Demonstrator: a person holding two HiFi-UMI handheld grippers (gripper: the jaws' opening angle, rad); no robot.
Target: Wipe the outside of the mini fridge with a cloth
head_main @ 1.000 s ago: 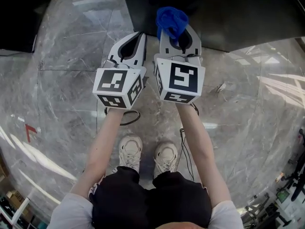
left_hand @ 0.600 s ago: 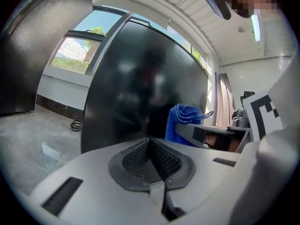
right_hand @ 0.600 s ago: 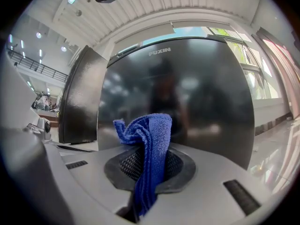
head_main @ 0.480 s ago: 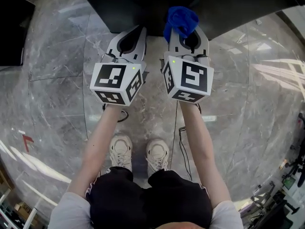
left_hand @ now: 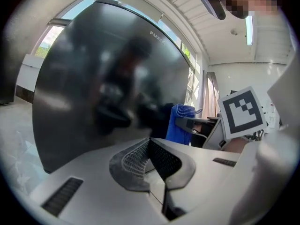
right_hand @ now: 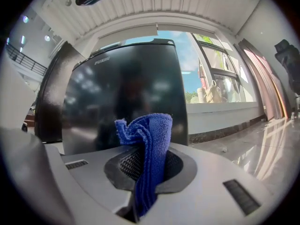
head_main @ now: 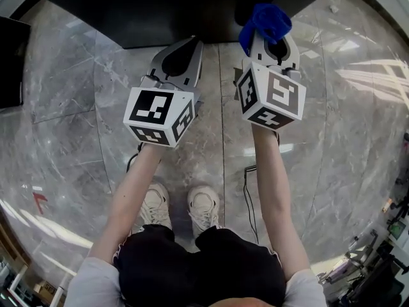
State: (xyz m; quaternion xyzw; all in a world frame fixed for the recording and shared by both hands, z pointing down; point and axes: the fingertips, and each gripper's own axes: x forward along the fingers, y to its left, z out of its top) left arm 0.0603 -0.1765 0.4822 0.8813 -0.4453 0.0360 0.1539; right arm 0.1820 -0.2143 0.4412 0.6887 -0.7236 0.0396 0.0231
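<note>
Tools both point to 12 o'clock, at the black fridge that stands on the floor.

On the left, at about 11 o'clock, the left tool has its jaws pressed together with nothing in them. I think it has no job in the wiping, so it just waits beside the other one, close to the fridge front.

At about 1 o'clock, the right tool is clamped on the blue cloth. The cloth is pinched low down, so a bunch of it sticks out past the jaw tips toward the fridge. That way the soft part, not the hard tool, should meet the door first. The cloth looks near the fridge, but I cannot tell if it touches.
</note>
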